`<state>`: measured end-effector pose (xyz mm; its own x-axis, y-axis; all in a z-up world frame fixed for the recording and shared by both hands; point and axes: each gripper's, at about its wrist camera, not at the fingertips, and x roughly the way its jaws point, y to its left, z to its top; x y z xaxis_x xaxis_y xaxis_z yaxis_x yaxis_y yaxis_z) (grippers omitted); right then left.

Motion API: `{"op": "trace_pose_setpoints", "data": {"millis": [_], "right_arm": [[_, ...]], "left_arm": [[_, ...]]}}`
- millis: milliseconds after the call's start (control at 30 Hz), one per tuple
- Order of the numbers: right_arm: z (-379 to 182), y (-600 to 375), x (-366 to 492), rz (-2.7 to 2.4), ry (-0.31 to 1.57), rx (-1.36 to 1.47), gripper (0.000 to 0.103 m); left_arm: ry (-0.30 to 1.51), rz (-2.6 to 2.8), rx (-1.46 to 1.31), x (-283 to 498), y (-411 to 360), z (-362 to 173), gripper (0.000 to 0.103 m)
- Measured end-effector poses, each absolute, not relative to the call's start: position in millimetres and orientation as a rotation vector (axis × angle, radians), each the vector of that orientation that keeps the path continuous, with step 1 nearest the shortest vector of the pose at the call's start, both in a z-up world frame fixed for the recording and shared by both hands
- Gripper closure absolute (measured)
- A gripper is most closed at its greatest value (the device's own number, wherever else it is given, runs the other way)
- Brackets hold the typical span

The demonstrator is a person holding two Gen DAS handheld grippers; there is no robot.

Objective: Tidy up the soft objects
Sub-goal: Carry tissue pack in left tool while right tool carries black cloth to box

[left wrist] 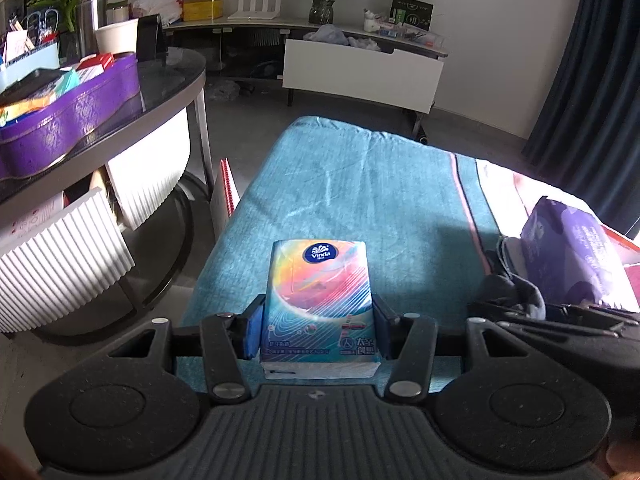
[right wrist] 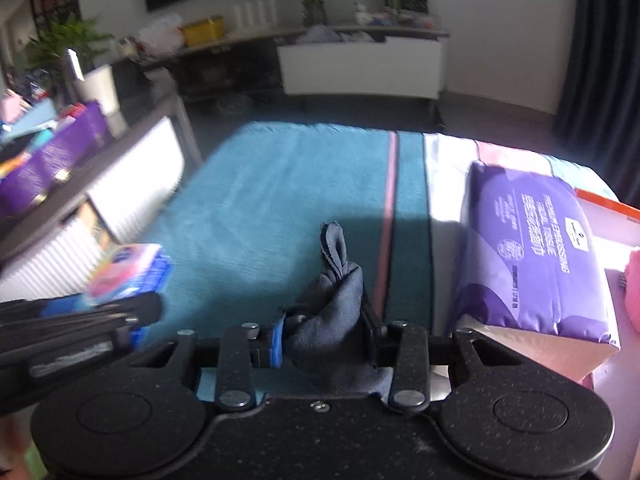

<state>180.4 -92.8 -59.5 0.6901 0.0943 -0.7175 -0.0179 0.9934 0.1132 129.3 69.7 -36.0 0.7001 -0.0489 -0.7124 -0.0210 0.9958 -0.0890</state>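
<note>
A colourful Vinda tissue pack [left wrist: 320,280] stands on the teal blanket [left wrist: 360,184], and my left gripper [left wrist: 318,322] is shut on its lower sides. In the right wrist view the same pack [right wrist: 132,268] shows blurred at the left. A dark grey-blue cloth [right wrist: 340,284] is bunched between the pads of my right gripper [right wrist: 326,334], which press on it; one end of the cloth sticks up. The cloth [left wrist: 516,284] is also in the left wrist view, at the right. A large purple tissue pack [right wrist: 536,256] lies just right of the cloth.
A dark side table [left wrist: 160,92] with a purple tin [left wrist: 72,120] and white ribbed drawers [left wrist: 60,252] stands to the left. A red-spined notebook [left wrist: 226,192] leans by the blanket's edge. A low white TV bench [left wrist: 360,72] lines the far wall. Something pink [right wrist: 632,280] lies far right.
</note>
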Motion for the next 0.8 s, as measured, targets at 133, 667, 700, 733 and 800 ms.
{"op": "trace_pose_setpoints", "data": {"millis": [133, 667, 700, 733, 800], "right_arm": [[-37.1, -93.7, 167.9, 0.059, 0.731, 0.058, 0.058], [18.8, -153.0, 140.7, -0.034, 0.611, 0.086, 0.058], [20.5, -156.2, 138.8, -0.037, 0.609, 0.087, 0.058], [22.2, -159.0, 136.1, -0.041, 0.607, 0.089, 0.058], [25.1, -165.2, 131.6, -0.046, 0.606, 0.094, 0.058]], "left_arm": [[0.781, -0.023, -0.095, 127.7, 65.4, -27.8, 0.050], [0.685, -0.130, -0.049, 127.0, 18.1, 18.9, 0.050], [0.683, -0.137, -0.046, 126.9, 14.8, 20.9, 0.050], [0.680, -0.144, -0.044, 126.4, 11.6, 22.9, 0.050], [0.674, -0.157, -0.039, 124.7, 4.8, 26.0, 0.050]]}}
